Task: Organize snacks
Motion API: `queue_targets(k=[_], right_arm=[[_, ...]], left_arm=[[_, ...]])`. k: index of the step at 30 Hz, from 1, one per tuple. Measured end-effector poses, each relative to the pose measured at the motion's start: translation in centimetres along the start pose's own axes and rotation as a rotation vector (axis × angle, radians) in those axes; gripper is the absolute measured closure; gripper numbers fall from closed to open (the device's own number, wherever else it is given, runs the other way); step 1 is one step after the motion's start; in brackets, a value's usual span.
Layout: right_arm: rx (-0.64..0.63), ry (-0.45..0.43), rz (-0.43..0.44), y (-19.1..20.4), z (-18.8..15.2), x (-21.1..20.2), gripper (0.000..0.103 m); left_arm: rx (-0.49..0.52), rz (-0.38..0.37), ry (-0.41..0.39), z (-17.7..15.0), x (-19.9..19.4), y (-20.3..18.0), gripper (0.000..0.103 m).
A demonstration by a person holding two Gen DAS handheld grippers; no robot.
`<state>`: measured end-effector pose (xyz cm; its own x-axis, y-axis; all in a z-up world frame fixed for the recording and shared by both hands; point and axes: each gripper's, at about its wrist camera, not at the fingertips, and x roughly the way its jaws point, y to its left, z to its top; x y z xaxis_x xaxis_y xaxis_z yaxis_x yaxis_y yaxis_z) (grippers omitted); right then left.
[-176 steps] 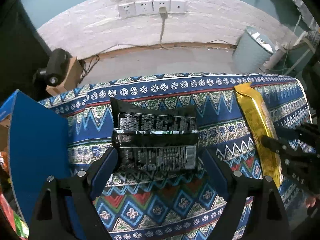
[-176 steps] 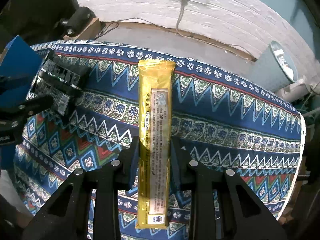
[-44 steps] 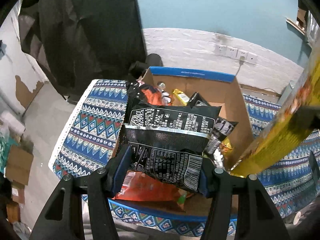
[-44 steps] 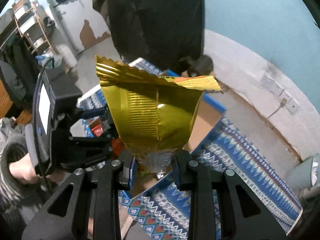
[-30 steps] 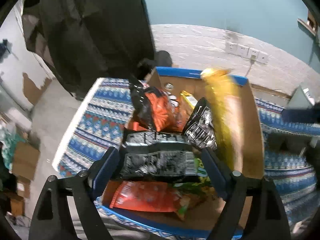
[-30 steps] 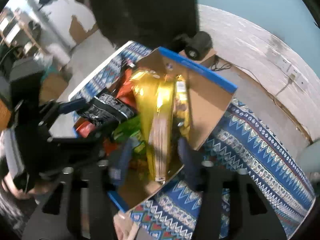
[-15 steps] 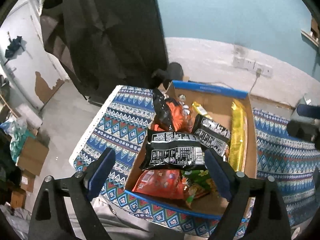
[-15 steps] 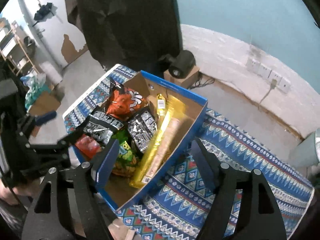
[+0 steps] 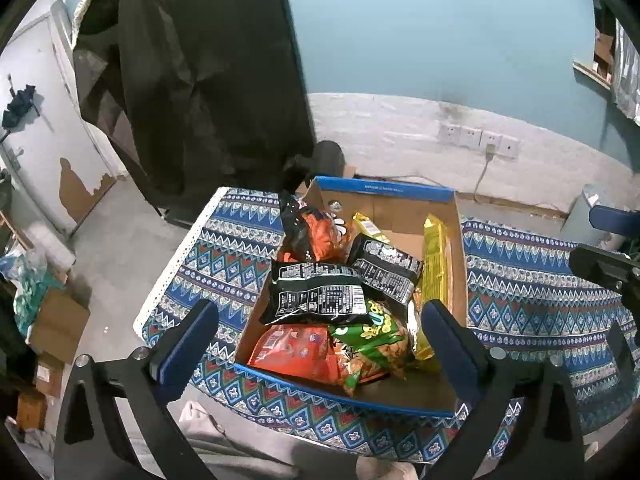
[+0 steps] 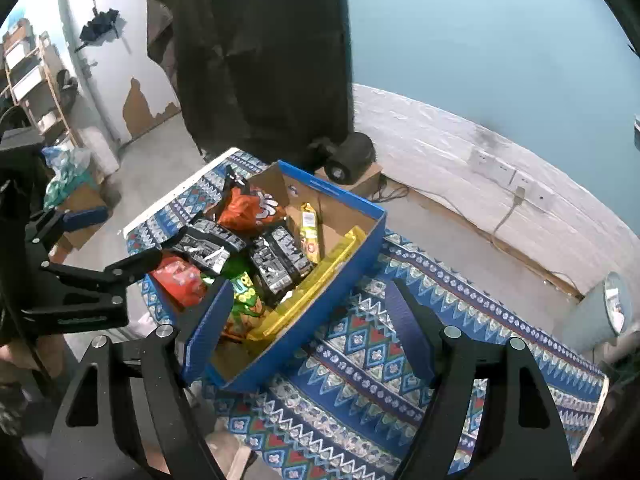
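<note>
In the cardboard box (image 9: 384,196), the orange packet (image 9: 294,350) lies half under the black packet (image 9: 318,294), and the green packet (image 9: 370,334) hides the yellow wrapper's (image 9: 435,264) lower end. Print on every packet is too small to read. The tabletop's (image 10: 400,364) near edge is cut off behind the right claw (image 10: 308,322).

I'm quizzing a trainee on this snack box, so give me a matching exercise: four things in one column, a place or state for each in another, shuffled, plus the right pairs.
Things:
1. long yellow packet
2. green bag
3. left gripper
4. bin

Places or states:
A. on the floor beyond the table
B. along the box's right wall
C. open, nothing held
D. near the box's front, beside the red bag

Pairs: 1-B, 2-D, 3-C, 4-A
</note>
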<state>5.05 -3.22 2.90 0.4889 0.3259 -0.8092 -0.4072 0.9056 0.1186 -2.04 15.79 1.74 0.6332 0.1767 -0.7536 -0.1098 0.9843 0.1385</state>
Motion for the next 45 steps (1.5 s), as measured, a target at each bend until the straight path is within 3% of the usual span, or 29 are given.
queue_targets(k=[17, 45], right_arm=[[0.012, -0.005, -0.043, -1.4, -1.3, -0.2, 0.025], [0.032, 0.020, -0.043, -2.6, -1.8, -0.1, 0.025]], left_arm=[[0.037, -0.017, -0.031, 0.4, -0.6, -2.1, 0.001], [0.070, -0.028, -0.020, 0.2, -0.5, -3.9, 0.001]])
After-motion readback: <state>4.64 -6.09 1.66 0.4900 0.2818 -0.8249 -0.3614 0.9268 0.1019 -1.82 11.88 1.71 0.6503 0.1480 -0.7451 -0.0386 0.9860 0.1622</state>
